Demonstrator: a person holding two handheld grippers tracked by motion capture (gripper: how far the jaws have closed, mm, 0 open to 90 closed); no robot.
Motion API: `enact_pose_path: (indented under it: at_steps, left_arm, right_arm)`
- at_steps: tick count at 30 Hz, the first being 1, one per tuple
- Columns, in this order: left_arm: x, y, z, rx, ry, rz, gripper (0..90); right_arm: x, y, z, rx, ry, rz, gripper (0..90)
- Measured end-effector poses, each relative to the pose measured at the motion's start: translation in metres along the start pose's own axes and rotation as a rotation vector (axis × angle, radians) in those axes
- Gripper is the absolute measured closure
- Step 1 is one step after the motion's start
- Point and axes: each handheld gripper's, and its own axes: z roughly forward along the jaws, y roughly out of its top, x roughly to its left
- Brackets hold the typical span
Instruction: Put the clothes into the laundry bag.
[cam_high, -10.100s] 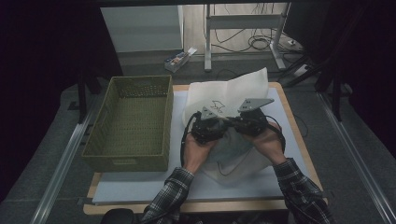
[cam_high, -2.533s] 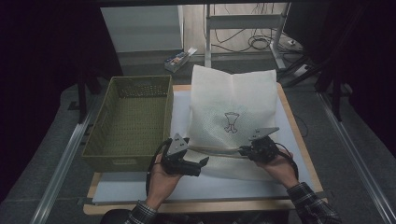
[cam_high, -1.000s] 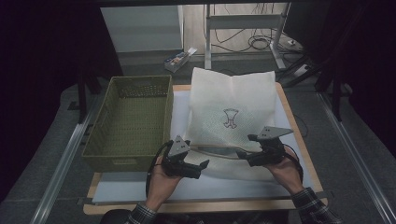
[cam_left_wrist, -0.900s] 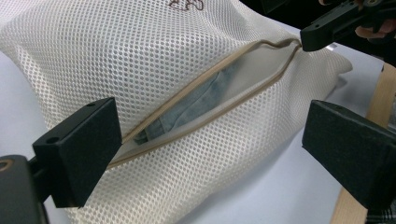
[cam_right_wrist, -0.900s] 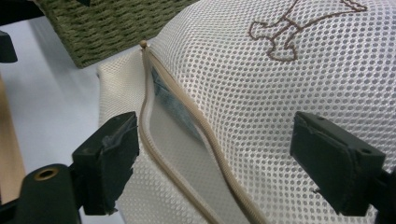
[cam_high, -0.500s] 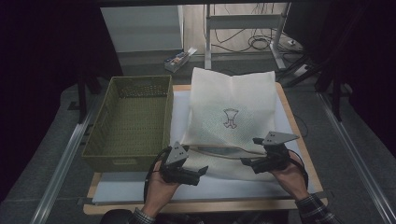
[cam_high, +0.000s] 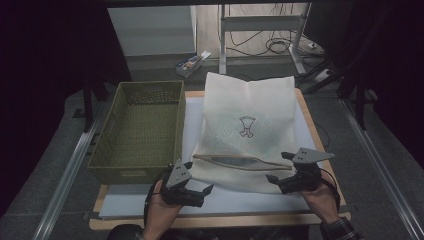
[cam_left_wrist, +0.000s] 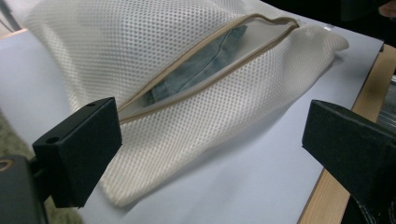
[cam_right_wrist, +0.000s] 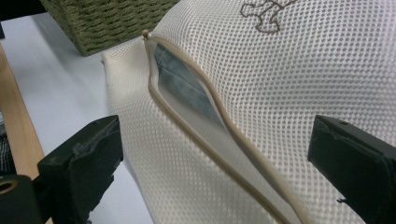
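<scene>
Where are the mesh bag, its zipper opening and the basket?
mesh bag (cam_high: 250, 107), high view, upper panel.
zipper opening (cam_left_wrist: 205, 70), left gripper view, gap showing blue fabric.
basket (cam_high: 132, 169), high view, near wall.

white mesh laundry bag (cam_high: 248, 130), flat, zipper (cam_high: 240, 162) open

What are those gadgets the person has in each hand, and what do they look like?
They are two hand-held grippers. The left gripper and right gripper are black, each topped by a grey three-cornered plate, with a black cable looping from the body. Each ends in two blocky black jaws; the right one's pads look scuffed. A plaid sleeve shows at the right wrist.
</scene>
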Motion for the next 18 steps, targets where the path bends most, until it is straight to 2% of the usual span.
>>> enact_pose_path:
  at_steps: [6, 13, 18]
  left_arm:
    - [-0.001, -0.012, -0.011, 0.010, 0.025, -0.001, 4.1]
    - [-0.004, -0.029, -0.018, 0.053, 0.085, 0.036, 3.8]
    - [-0.003, -0.041, -0.019, 0.064, 0.087, 0.008, 3.6]
  right_arm:
    - [0.001, -0.008, -0.008, -0.005, -0.011, 0.004, 0.4]
    - [0.000, -0.024, -0.015, 0.017, -0.021, 0.039, 0.0]
    - [-0.002, -0.037, -0.017, 0.041, -0.033, 0.063, 0.0]
